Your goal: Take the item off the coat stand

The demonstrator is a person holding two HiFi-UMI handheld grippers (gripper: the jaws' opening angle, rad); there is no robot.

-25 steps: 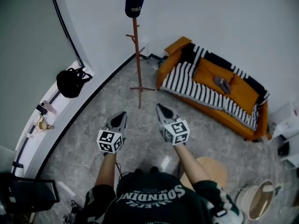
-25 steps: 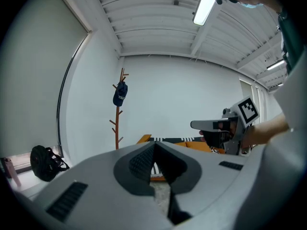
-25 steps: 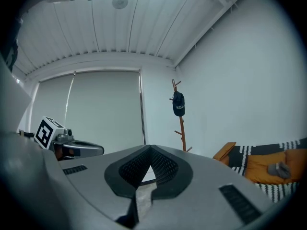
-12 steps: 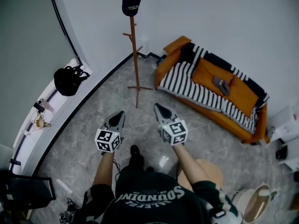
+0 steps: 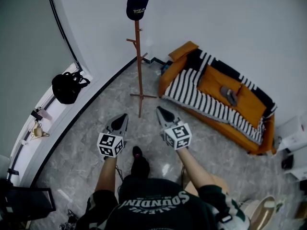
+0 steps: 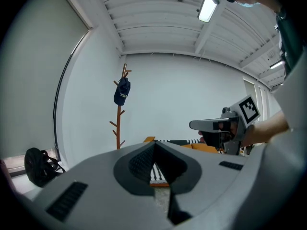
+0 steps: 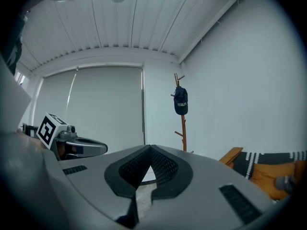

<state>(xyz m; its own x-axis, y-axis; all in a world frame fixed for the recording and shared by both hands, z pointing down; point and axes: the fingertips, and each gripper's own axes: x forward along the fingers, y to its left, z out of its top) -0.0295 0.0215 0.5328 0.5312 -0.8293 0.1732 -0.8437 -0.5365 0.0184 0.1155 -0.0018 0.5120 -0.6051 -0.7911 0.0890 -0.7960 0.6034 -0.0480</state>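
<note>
A dark blue cap (image 5: pixel 137 2) hangs on the very top of the tall brown coat stand (image 5: pixel 139 66). The stand is on the gray floor (image 5: pixel 86 143), near the corner of the room and close to the white wall (image 5: pixel 216 18). A person holds the left gripper (image 5: pixel 123 118) and the right gripper (image 5: pixel 160 110) out in front. They are side by side with a little gap between them, and both point toward the foot of the stand. Both are well apart from the cap, which is high up on the stand. The left gripper's fingers (image 6: pixel 140 163) are pressed together at the tips, and nothing is between them. The right gripper's fingers (image 7: pixel 165 166) are pressed together too, and they hold nothing. To the right of the stand is an orange sofa (image 5: pixel 249 99). A black and white striped blanket (image 5: pixel 192 87) lies over it, and a small gray thing (image 5: pixel 229 94) rests on the seat. To the left, a black bag (image 5: pixel 66 87) sits on a low white ledge (image 5: pixel 43 123) along the side of the room. The person wears a dark shirt (image 5: pixel 153 210) with white letters on it.
</note>
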